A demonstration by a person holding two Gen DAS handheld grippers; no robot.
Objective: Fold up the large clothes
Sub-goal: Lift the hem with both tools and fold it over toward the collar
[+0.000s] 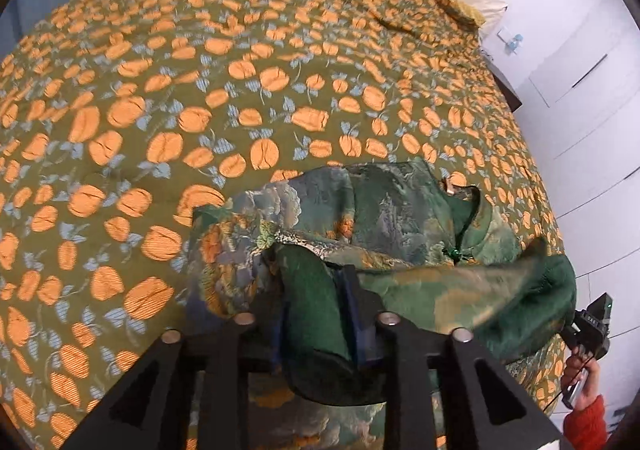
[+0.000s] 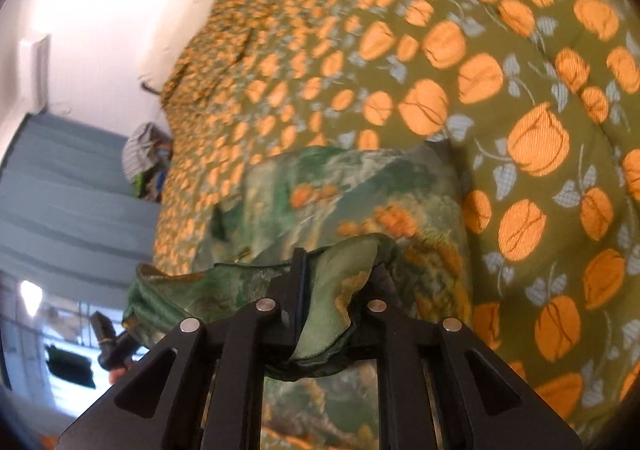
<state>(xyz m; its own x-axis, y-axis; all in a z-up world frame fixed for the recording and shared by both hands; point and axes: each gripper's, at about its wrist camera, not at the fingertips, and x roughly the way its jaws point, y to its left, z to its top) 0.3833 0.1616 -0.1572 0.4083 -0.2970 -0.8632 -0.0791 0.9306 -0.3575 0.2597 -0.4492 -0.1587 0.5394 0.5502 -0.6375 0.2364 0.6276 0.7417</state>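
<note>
Broadly, a bed (image 1: 200, 97) under an olive cover with orange fruit prints carries the green garment (image 1: 380, 217), which lies bunched just ahead of both claws. Its brocade is patterned in greens, greys and golds, with a knotted button at the collar. The left claw (image 1: 320, 290) pinches a dark green fold; the right claw (image 2: 340, 282) pinches a paler hem.

Green garment (image 1: 380, 217) bunched on the bedspread

Dark green w/ muted landscape-style print, some orange patches; plush plain green lining shows where fabric folds over. Collar w/ small knot-type fastening faces up on right side in left wrist view. Near edge lifted off the bed, crumpled, rest lies rumpled, partly doubled over.
</note>
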